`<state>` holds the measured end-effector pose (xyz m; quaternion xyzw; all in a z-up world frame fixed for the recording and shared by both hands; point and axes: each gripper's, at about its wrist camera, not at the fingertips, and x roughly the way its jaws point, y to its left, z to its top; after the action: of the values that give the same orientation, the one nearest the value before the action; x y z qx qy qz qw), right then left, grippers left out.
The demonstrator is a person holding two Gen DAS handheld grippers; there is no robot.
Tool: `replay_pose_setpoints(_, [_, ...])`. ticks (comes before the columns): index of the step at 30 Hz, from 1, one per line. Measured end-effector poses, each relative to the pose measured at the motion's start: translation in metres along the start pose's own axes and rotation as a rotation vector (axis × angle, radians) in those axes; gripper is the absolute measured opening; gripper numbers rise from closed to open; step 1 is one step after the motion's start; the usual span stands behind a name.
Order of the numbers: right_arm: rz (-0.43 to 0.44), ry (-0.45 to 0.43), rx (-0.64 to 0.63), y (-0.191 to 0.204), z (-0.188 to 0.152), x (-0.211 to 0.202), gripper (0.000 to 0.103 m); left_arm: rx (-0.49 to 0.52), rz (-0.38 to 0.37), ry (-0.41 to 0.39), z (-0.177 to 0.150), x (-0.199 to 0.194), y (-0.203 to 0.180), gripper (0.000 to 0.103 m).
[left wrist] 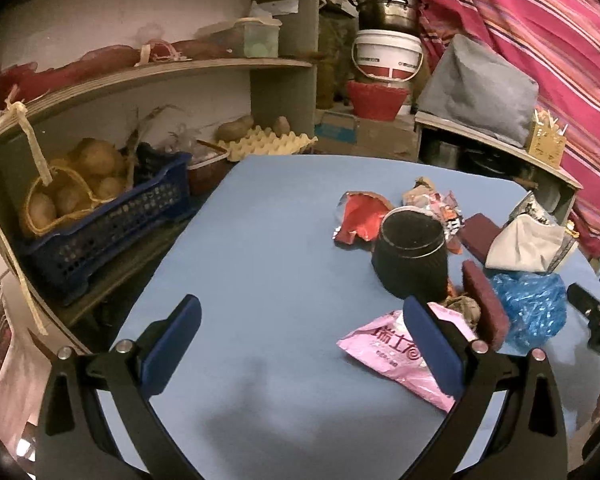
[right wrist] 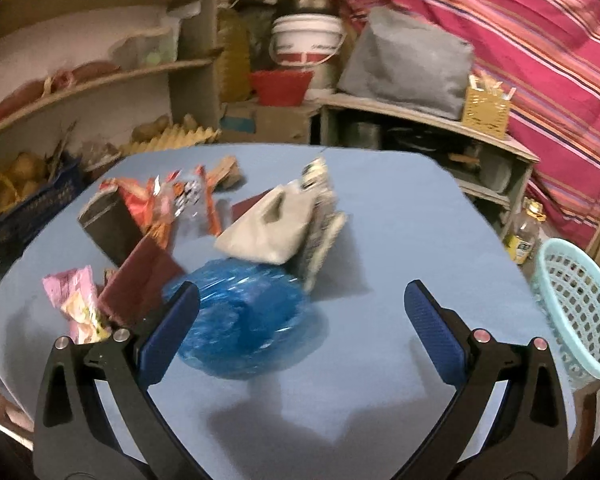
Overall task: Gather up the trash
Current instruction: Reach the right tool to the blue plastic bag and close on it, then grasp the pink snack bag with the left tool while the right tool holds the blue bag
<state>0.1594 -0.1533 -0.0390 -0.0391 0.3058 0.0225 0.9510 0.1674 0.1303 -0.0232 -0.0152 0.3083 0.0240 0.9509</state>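
Room on the near and left table, clutter on the right.

Ahead of my left gripper the blue table lies bare up to the crate on the shelf. A black cup, pink wrapper and blue bag crowd the right; past my right gripper it is bare toward the basket.

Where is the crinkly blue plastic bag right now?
The blue plastic bag lies on the blue table, just ahead of the right gripper's left finger, between the dark red pad and the beige bag.
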Motion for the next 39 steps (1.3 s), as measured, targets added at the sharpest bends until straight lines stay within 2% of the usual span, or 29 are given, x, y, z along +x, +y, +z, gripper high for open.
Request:
replay_pose_setpoints(3, [0.023, 0.062, -0.008, 0.011, -0.002, 0.017, 0.098, -0.006, -0.010, 0.022, -0.002, 0.005, 0.002, 0.099])
replay_pose_setpoints(6, [0.083, 0.109, -0.023, 0.020, -0.004, 0.029, 0.071, -0.006, -0.017, 0.024, -0.004, 0.006, 0.001, 0.099])
replay_pose_setpoints(8, [0.130, 0.135, -0.031, 0.022, -0.005, 0.033, 0.042, 0.002, -0.033, 0.026, -0.005, 0.006, -0.002, 0.099])
replay_pose_setpoints(11, [0.180, 0.139, -0.033, 0.021, -0.006, 0.031, 0.024, 0.017, -0.056, 0.032, -0.008, 0.005, -0.009, 0.099])
replay_pose_setpoints(16, [0.200, 0.101, -0.012, -0.002, -0.001, 0.008, 0.020, 0.046, -0.103, 0.048, -0.011, 0.006, -0.028, 0.099])
replay_pose_setpoints(24, [0.152, 0.102, 0.046, -0.047, -0.005, -0.006, 0.020, 0.063, -0.164, 0.133, -0.018, 0.023, -0.059, 0.099])
replay_pose_setpoints(30, [0.121, 0.077, 0.058, -0.064, -0.007, -0.014, 0.020, 0.034, -0.156, 0.193, -0.020, 0.039, -0.071, 0.099])
replay_pose_setpoints(37, [0.112, 0.038, 0.066, -0.068, -0.005, -0.023, 0.020, -0.027, -0.188, 0.265, -0.024, 0.052, -0.071, 0.097])
replay_pose_setpoints(38, [0.111, 0.038, 0.067, -0.069, -0.005, -0.023, 0.020, -0.033, -0.189, 0.268, -0.025, 0.052, -0.069, 0.096])
replay_pose_setpoints(39, [0.110, 0.037, 0.069, -0.070, -0.006, -0.023, 0.020, -0.038, -0.190, 0.267, -0.026, 0.050, -0.067, 0.090])
